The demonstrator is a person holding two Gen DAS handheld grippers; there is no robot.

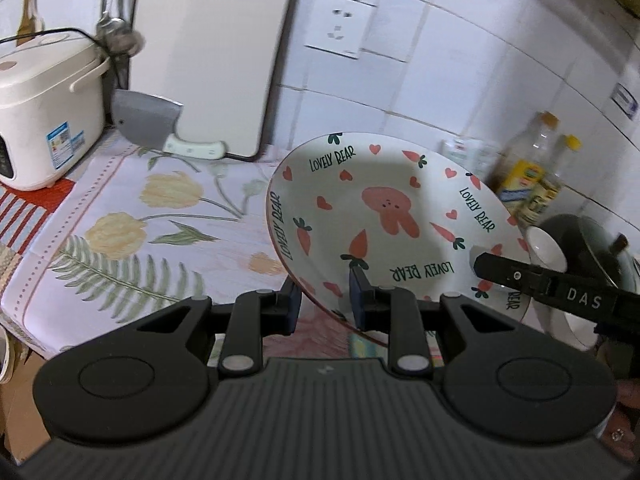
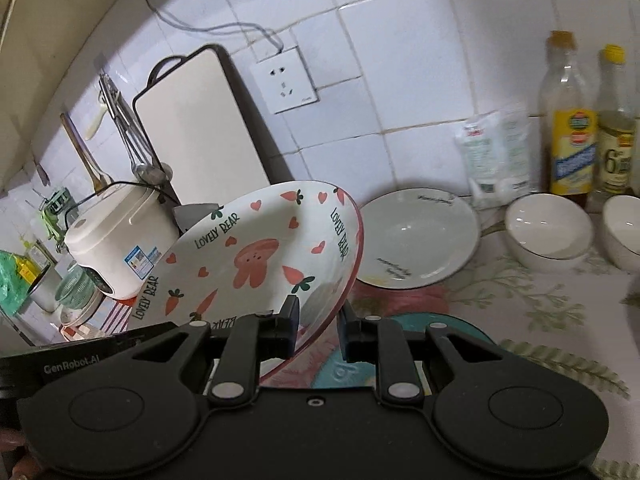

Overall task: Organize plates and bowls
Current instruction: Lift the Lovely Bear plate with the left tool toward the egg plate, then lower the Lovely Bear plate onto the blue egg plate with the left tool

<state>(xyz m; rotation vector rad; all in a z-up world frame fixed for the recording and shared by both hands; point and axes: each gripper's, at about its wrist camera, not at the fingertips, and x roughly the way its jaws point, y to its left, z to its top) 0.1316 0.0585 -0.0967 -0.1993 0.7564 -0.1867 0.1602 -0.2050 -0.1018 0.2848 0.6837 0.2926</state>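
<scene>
You are holding the bear plate (image 1: pixel 384 216) tilted above the floral desk (image 1: pixel 168 216), your left tongs (image 1: pixel 325 300) pinching its near rim. Your right tongs (image 1: pixel 496 270) are gripping its right edge. A rice cooker (image 1: pixel 44 116) is sitting far left.

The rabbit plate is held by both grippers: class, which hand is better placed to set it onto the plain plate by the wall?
Probably the right. The right gripper grips the rabbit plate directly facing the plain plate.
</scene>
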